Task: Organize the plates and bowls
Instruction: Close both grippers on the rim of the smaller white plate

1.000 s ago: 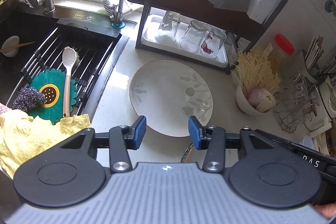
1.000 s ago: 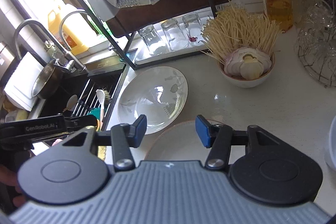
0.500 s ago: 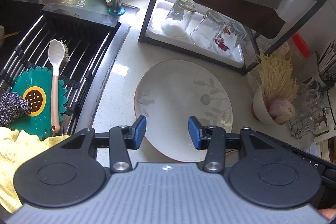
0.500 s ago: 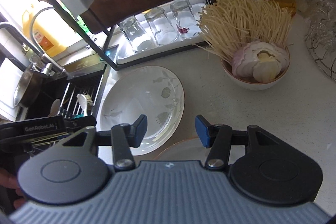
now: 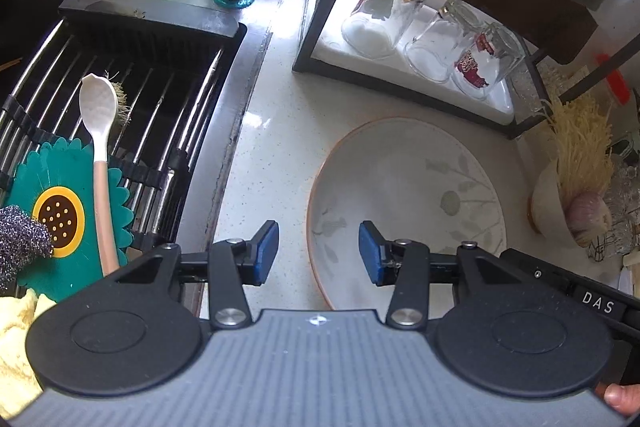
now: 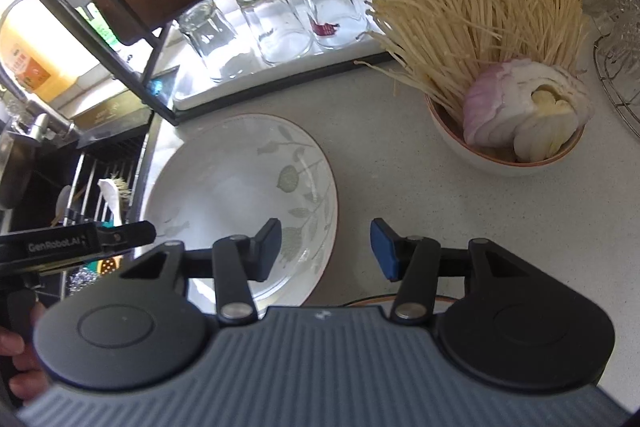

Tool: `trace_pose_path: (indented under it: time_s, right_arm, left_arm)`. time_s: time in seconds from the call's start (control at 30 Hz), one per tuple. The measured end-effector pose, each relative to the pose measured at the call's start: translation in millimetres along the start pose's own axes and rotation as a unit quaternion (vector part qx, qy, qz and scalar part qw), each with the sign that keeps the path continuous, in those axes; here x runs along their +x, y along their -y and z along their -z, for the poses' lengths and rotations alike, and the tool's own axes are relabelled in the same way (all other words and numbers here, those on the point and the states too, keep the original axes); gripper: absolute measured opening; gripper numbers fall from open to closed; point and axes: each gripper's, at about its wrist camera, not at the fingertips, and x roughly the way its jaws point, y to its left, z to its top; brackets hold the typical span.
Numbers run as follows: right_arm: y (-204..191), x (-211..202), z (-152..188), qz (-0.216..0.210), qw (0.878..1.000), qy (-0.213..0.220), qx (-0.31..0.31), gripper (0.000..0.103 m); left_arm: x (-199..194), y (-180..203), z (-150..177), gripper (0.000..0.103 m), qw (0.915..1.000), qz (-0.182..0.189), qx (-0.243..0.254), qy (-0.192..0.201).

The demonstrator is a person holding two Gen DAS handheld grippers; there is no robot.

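On the pale counter (image 6: 460,211) between sink rack (image 5: 132,87) and dish rack (image 5: 320,39), a white leaf-print plate (image 5: 404,187) lies flat. Left gripper (image 5: 319,253) hangs over its near-left rim, jaws apart, nothing between them. Right gripper (image 6: 325,249) sits over the plate's right edge, jaws apart, empty, having just closed slightly. A bowl (image 6: 492,155) of enoki and onion stands right of the plate, apart. Three glasses (image 6: 276,23) sit upside down in the rack tray.

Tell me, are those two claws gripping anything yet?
No. The left gripper and right gripper are both open and empty above the leaf-patterned plate.
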Motion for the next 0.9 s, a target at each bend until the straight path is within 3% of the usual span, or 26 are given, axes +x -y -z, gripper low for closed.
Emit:
trace_pose_path:
  time_s: [0.3, 0.67, 0.77, 0.9]
  right_arm:
    - [2, 18, -6, 0.024, 1.0, -0.011, 0.011, 0.05]
    - [2, 30, -9, 0.013, 1.0, -0.024, 0.013, 0.024]
    - [1, 30, -9, 0.005, 1.0, -0.024, 0.005, 0.015]
    - [-2, 31, -10, 0.01, 0.999, -0.034, -0.006, 0.015]
  left_arm:
    - [25, -9, -21, 0.048, 0.9995, -0.005, 0.014, -0.026]
    - [37, 2, -26, 0.017, 0.9983, 0.012, 0.046, -0.035]
    - [38, 6, -25, 0.017, 0.9982, 0.009, 0.049, -0.032]
    - [37, 11, -22, 0.017, 0.9978, 0.004, 0.057, -0.035]
